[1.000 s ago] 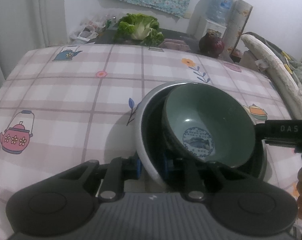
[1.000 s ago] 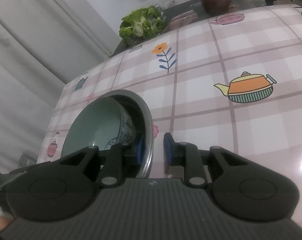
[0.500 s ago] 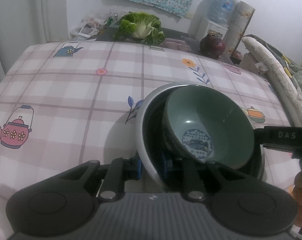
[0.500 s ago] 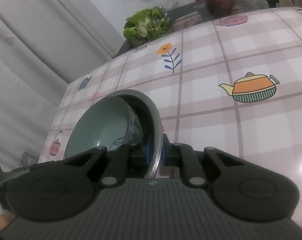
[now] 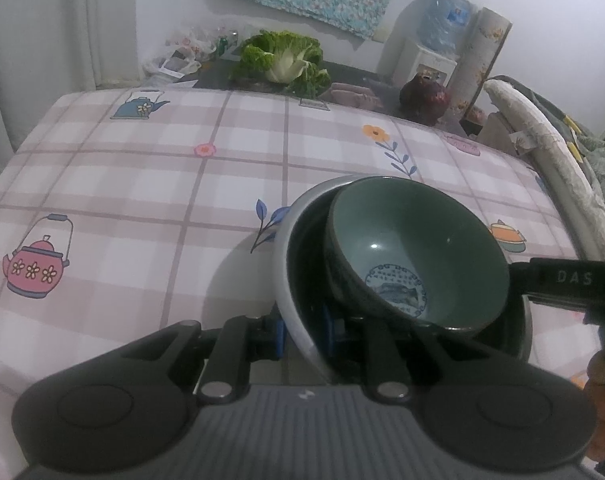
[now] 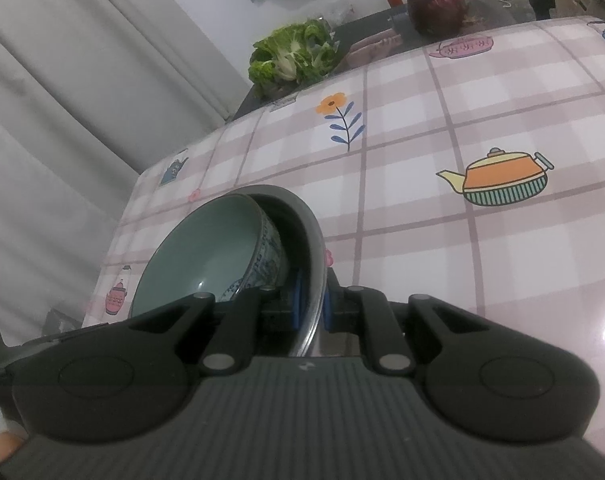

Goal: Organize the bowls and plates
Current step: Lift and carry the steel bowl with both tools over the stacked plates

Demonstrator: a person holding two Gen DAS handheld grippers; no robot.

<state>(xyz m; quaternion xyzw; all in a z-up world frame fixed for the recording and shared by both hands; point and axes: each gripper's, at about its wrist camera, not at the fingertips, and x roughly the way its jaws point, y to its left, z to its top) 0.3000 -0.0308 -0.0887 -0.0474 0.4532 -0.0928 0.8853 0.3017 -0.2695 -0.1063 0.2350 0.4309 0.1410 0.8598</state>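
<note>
Teapot-print cloth covers the worktop; near its orange teapot, both tools, left and right, clamp opposite rims of the metal bowl, steadying the tilted green bowl nested inside.

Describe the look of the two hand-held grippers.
Both match: the left hand-held gripper and the right hand-held gripper have a grey ribbed body, black linkage arms with silver pivot pins, and blue pads on the fingers. The right one's side reads "DAS".

Grey outer bowl; green inner bowl with blue print. Pink-and-white plaid tablecloth shows teapots and flowers.
</note>
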